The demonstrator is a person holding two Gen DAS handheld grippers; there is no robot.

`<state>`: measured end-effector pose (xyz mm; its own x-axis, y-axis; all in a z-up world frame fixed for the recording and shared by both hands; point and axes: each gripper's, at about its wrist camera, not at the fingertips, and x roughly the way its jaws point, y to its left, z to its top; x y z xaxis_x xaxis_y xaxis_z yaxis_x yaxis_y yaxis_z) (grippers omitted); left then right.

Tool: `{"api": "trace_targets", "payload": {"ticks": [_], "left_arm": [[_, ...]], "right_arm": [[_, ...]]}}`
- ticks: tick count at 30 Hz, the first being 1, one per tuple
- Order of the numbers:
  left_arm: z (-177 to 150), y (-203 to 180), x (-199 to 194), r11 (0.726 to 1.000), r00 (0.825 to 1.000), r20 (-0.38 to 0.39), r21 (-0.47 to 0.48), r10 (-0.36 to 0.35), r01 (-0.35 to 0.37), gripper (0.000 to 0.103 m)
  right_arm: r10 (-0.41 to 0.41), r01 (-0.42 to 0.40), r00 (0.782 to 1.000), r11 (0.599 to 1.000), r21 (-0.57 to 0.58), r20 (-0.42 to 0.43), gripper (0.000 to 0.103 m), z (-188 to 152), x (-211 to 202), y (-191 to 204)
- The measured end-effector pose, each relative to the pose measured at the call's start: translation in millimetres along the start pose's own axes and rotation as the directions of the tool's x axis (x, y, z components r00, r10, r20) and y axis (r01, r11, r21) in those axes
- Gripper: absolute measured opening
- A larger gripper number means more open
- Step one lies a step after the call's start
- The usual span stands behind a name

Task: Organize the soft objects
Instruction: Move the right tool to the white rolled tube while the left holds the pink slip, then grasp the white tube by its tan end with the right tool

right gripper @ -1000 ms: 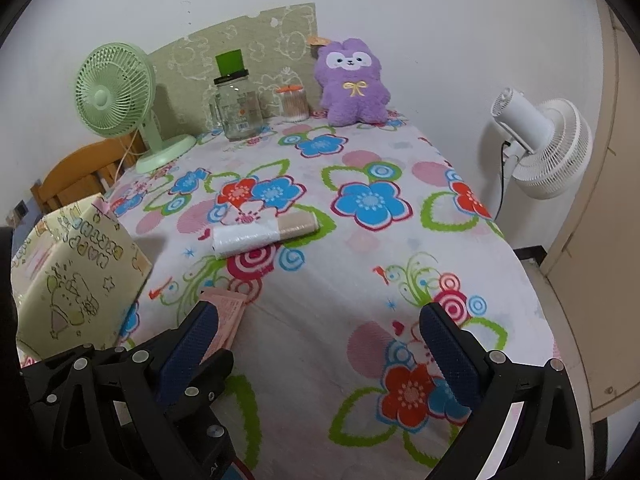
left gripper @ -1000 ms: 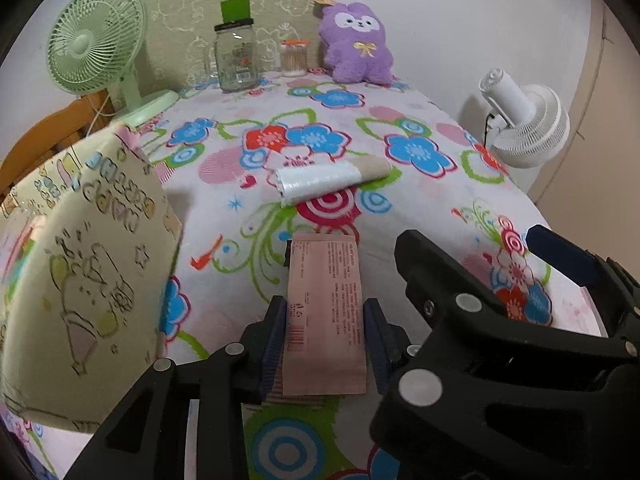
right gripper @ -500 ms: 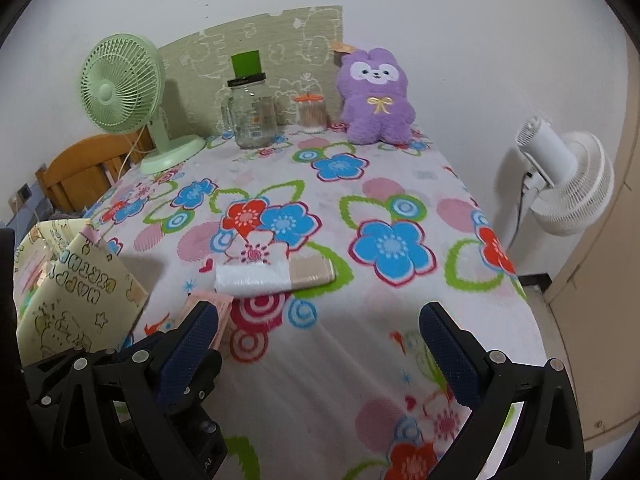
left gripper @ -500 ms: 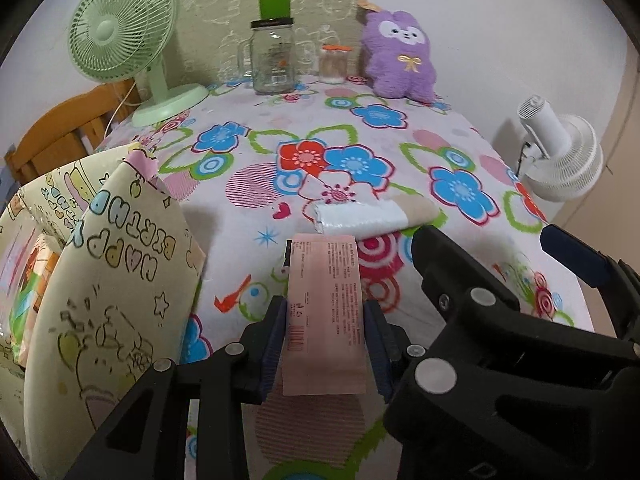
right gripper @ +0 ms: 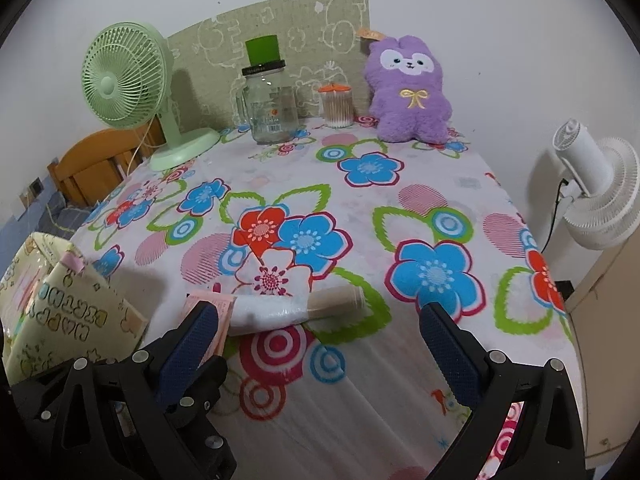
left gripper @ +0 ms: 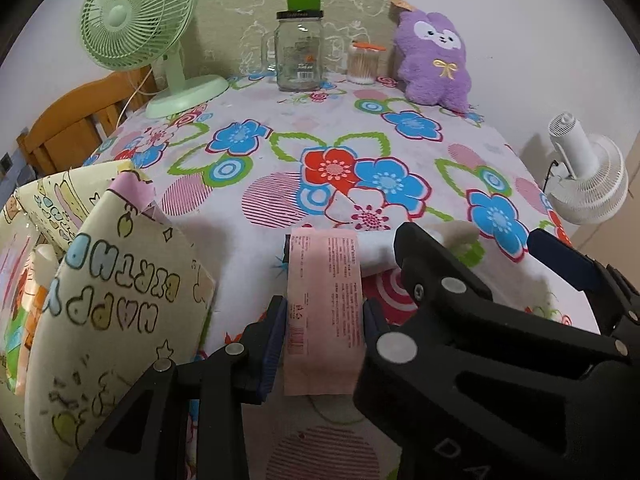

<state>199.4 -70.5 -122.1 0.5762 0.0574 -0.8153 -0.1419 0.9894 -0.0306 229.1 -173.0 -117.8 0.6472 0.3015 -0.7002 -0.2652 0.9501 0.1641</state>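
My left gripper (left gripper: 324, 320) is shut on a flat pink packet (left gripper: 324, 304), gripped by its long edges above the flowered tablecloth (left gripper: 280, 160). A cream "Happy Birthday" gift bag (left gripper: 112, 300) stands open just to its left, with things inside. My right gripper (right gripper: 318, 332) is open and holds nothing; it also shows at the right of the left wrist view (left gripper: 480, 256). Just beyond its fingers lies a white roll with a cardboard core (right gripper: 288, 308), beside the packet's tip (right gripper: 222, 304). A purple plush (right gripper: 408, 92) sits against the far wall.
At the table's far edge stand a green desk fan (right gripper: 124, 80), a glass jar with a green lid (right gripper: 272, 108) and a small tub of cotton swabs (right gripper: 338, 106). A white fan (right gripper: 596, 188) stands off the right side. A wooden chair (left gripper: 68, 128) is at the left.
Both grippers have shifted across the table; the far objects have slid right in the views. The roll now sits lower, near the right gripper's fingers. The packet stays gripped.
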Motion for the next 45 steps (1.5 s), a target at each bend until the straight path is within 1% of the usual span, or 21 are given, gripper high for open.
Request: {"api": "trace_targets", "payload": {"ticks": [5, 7, 9, 13, 20, 21, 23, 26, 27, 29, 30, 35, 40, 45], "left_arm": [[1.5, 3.6, 6.7, 1.0, 1.0, -0.011, -0.013, 0.003, -0.003, 0.04], [3.0, 5.0, 9.2, 1.0, 1.0, -0.014, -0.017, 0.007, -0.007, 0.04], [3.5, 6.6, 12.5, 1.0, 1.0, -0.023, -0.022, 0.007, -0.008, 0.04], [3.6, 6.6, 12.9, 1.0, 1.0, -0.012, -0.012, 0.013, -0.013, 0.04], [2.6, 5.0, 12.6, 1.0, 1.0, 0.001, 0.008, 0.021, -0.021, 0.04], [2.6, 4.7, 12.7, 1.0, 1.0, 0.002, 0.008, 0.022, -0.022, 0.04], [2.5, 4.5, 12.7, 1.0, 1.0, 0.002, 0.009, 0.022, -0.022, 0.04], [2.2, 3.9, 12.5, 1.0, 1.0, 0.006, 0.014, 0.027, -0.027, 0.04], [2.3, 3.3, 12.6, 0.999, 1.0, 0.008, 0.016, 0.03, -0.03, 0.04], [2.1, 3.1, 12.6, 0.999, 0.999, 0.01, 0.019, 0.033, -0.033, 0.04], [2.2, 2.9, 12.7, 0.999, 0.999, 0.01, 0.02, 0.033, -0.034, 0.04], [1.3, 1.7, 12.5, 0.999, 0.999, 0.015, 0.027, 0.037, -0.037, 0.04], [-0.2, -0.4, 11.5, 0.998, 0.999, 0.016, 0.045, 0.031, -0.032, 0.039], [-3.4, -4.7, 8.6, 0.998, 1.0, 0.007, 0.067, 0.008, -0.009, 0.039]], "right_arm": [[0.002, -0.003, 1.0, 1.0, -0.027, -0.015, 0.102, 3.0, 13.5, 5.4], [0.024, -0.025, 0.999, 0.999, -0.032, -0.025, 0.102, 3.8, 18.1, 6.7], [0.025, -0.026, 0.999, 0.999, -0.039, -0.03, 0.102, 4.3, 21.8, 8.4], [0.04, -0.043, 0.997, 0.998, -0.05, -0.059, 0.101, 3.9, 27.9, 10.5], [0.061, -0.065, 0.988, 0.998, -0.021, -0.142, 0.081, -1.1, 39.3, 5.7], [0.059, -0.062, 0.988, 0.998, -0.019, -0.142, 0.08, -1.5, 39.6, 4.9], [0.046, -0.049, 0.989, 0.999, -0.022, -0.14, 0.071, -1.8, 39.1, 4.8], [0.021, -0.026, 0.99, 0.999, -0.027, -0.143, 0.061, -2.4, 38.7, 3.7], [0.016, -0.02, 0.99, 0.999, -0.03, -0.142, 0.059, -2.5, 38.5, 3.3], [0.005, -0.009, 0.99, 0.999, -0.034, -0.141, 0.05, -2.5, 37.9, 2.5], [-0.003, -0.002, 0.99, 0.999, -0.036, -0.139, 0.048, -2.5, 37.5, 2.4], [-0.009, 0.003, 0.991, 0.999, -0.047, -0.135, 0.03, -3.4, 35.7, 2.6], [-0.007, 0.0, 0.99, 0.999, -0.053, -0.137, 0.024, -4.4, 33.0, 3.3], [0.004, -0.011, 0.99, 0.999, -0.049, -0.144, 0.023, -7.5, 27.8, 4.1]]}}
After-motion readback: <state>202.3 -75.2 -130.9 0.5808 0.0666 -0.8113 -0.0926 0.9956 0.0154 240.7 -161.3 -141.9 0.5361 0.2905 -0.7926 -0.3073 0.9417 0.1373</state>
